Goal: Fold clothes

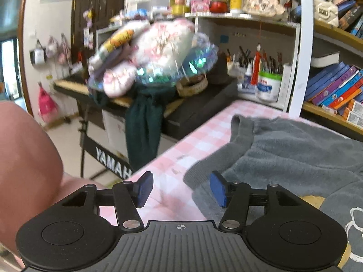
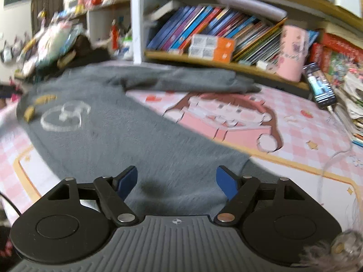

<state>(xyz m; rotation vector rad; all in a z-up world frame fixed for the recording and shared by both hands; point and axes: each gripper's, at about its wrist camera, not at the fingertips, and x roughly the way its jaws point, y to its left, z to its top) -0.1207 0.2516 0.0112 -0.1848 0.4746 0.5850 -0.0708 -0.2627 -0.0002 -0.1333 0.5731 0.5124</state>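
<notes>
A fuzzy grey sweater [image 2: 95,136] with a white outline drawing and tan patches lies spread on a pink checked table mat [image 2: 306,136]. In the left wrist view the grey sweater [image 1: 295,154] fills the right side, a sleeve cuff lying near the left gripper. My left gripper [image 1: 180,189] hovers open above the mat's left edge, nothing between its blue pads. My right gripper [image 2: 177,182] stands open over the sweater's lower hem, pads apart from the cloth. One sleeve lies folded across the far side.
A bookshelf [image 2: 215,34] full of books runs along the far edge. A phone [image 2: 321,86] leans at the right with a cable. To the left stands a keyboard stand [image 1: 113,163] piled with toys and a dark green cloth [image 1: 143,124]. A person's arm [image 1: 25,158] fills the left.
</notes>
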